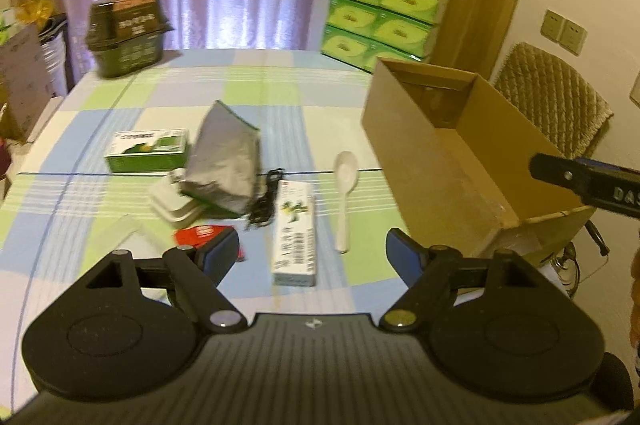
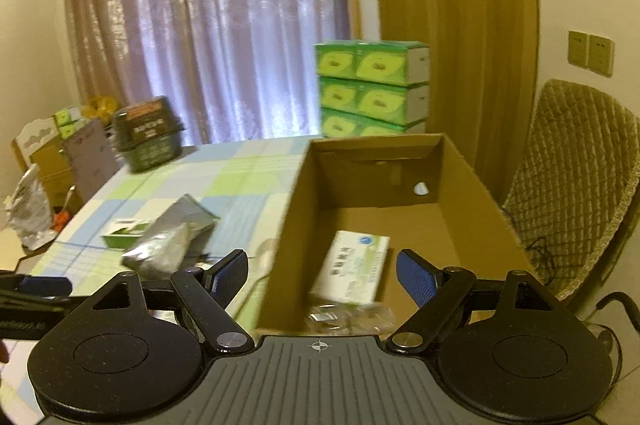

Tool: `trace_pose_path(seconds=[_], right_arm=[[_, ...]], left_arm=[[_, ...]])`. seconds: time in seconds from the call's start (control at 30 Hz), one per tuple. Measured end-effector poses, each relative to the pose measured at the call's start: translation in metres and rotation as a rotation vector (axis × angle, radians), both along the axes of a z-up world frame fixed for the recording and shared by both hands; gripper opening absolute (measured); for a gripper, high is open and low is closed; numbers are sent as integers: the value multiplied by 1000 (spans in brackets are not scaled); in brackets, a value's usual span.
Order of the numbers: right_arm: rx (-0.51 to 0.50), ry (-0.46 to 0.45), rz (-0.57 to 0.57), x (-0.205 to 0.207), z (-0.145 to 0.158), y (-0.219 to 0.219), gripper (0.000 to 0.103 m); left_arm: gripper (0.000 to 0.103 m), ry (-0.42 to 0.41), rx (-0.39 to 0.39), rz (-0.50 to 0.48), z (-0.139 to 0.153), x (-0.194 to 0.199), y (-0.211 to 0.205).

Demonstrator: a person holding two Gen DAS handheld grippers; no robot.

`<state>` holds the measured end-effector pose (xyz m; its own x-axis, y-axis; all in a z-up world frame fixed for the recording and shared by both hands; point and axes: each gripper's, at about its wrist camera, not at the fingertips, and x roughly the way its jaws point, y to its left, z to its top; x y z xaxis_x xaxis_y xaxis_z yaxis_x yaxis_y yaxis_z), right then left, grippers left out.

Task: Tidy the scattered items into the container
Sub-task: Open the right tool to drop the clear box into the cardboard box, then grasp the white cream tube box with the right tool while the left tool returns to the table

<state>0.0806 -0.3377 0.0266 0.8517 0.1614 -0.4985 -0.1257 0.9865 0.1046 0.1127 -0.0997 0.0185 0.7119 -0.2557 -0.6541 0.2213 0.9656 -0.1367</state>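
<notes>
**Both tools released above the cluttered surface**

The left tool point(image 1: 314, 255) is held with its jaws spread wide and nothing between them, above the checked surface point(image 1: 120, 97). Just beyond it a white carton point(image 1: 294, 233) and a white spoon point(image 1: 345, 185) are seen lying side by side. Farther left, a silver pouch point(image 1: 226, 161) is propped over a stack of white lids point(image 1: 172, 201), with a green box point(image 1: 148, 149) beside it.

The right tool point(image 2: 322, 275) is likewise spread and empty, poised over the near end of the cardboard box point(image 2: 472, 209). Inside the box, a pale medicine carton point(image 2: 352, 267) and a clear plastic packet point(image 2: 348, 317) are seen on the floor.
</notes>
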Motion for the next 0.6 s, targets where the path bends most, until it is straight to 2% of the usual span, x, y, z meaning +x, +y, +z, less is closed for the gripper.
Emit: trace_pose_path(seconds=[0.27, 0.6], right_arm=[[-2, -8, 84, -16, 5, 49, 87], [-34, 22, 147, -15, -10, 94, 86]], left_arm=[[78, -24, 13, 59, 2, -17, 39], [79, -16, 27, 118, -10, -28, 81]])
